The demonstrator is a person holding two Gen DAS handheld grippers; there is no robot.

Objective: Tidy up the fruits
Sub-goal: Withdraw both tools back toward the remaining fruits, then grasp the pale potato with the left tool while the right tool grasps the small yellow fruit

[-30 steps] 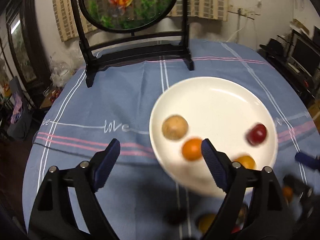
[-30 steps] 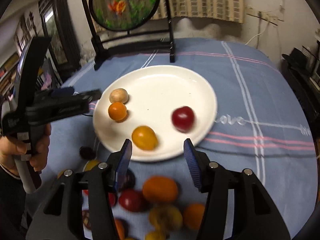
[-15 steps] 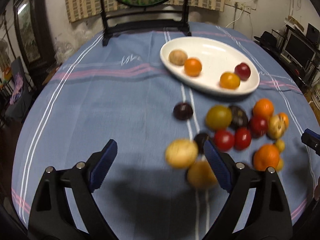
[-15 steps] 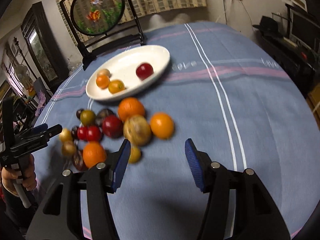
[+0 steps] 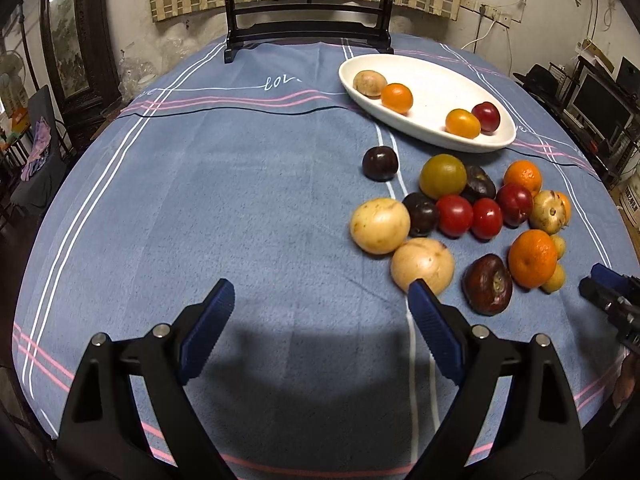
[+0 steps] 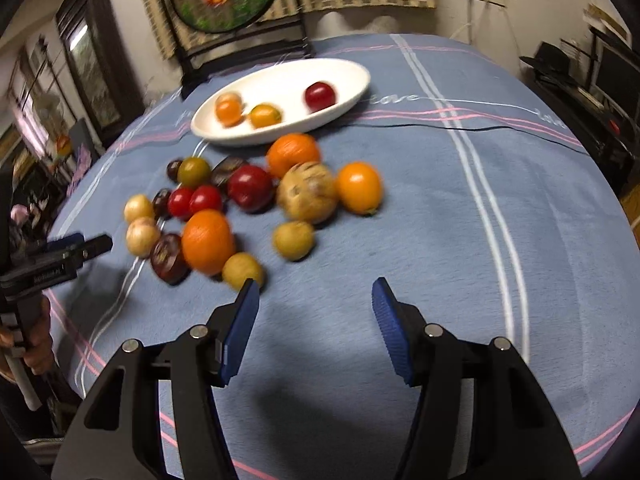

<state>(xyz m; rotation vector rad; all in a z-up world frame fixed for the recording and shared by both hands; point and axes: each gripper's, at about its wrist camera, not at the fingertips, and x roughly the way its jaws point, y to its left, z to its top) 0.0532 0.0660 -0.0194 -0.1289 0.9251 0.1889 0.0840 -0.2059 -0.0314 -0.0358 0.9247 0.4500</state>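
The left gripper (image 5: 320,312) is hanging released and empty over bare blue tablecloth (image 5: 240,184), just left of the pale yellow fruit (image 5: 423,266), probably its next pick. The loose fruit pile (image 6: 248,200) is lying near the white plate (image 6: 348,92), which is holding four fruits farther back. The right gripper (image 6: 316,312) is also standing unclenched, empty, beside the pile.

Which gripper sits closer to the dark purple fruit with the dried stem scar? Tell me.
Left. The left gripper has the dark purple fruit just past its right-hand finger. The right gripper sits farther away, with the large orange and a small yellow fruit between.
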